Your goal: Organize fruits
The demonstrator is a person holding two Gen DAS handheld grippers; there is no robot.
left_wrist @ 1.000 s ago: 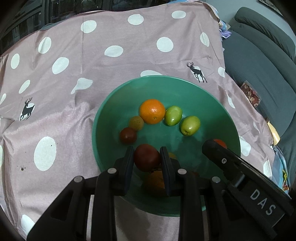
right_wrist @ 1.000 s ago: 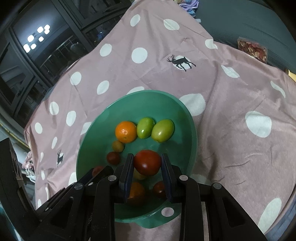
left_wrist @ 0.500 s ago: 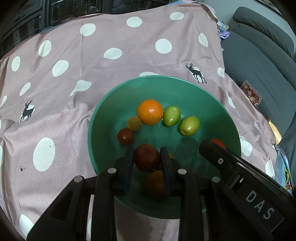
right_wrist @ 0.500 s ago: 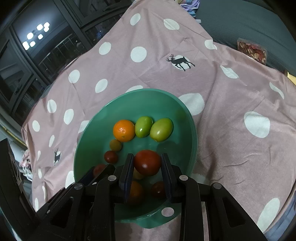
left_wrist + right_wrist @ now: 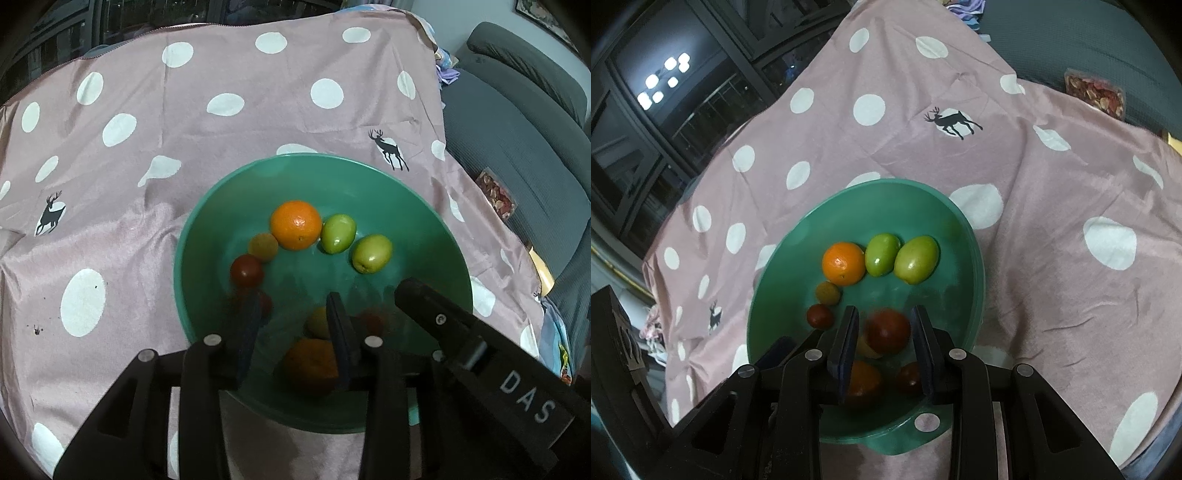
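– At lower centre of the left wrist view, what is the status?
– Left gripper (image 5: pixel 293 299) jaws are opening with no fruit between them. The near orange (image 5: pixel 310 365) lies in the green bowl (image 5: pixel 332 184) below. Right gripper (image 5: pixel 884 309) jaws stand narrow around a blurred red tomato (image 5: pixel 888 332); contact cannot be confirmed.
– Procedure?
– Release low over bare bowl floor, clear of the far orange (image 5: pixel 295 225) and green fruits (image 5: pixel 338 233) in the upper part of the bowl. Withdraw straight up.

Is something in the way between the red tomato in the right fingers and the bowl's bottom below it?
Yes. Just below the red tomato lie a yellowish fruit, an orange and a dark tomato on the green bowl's floor.
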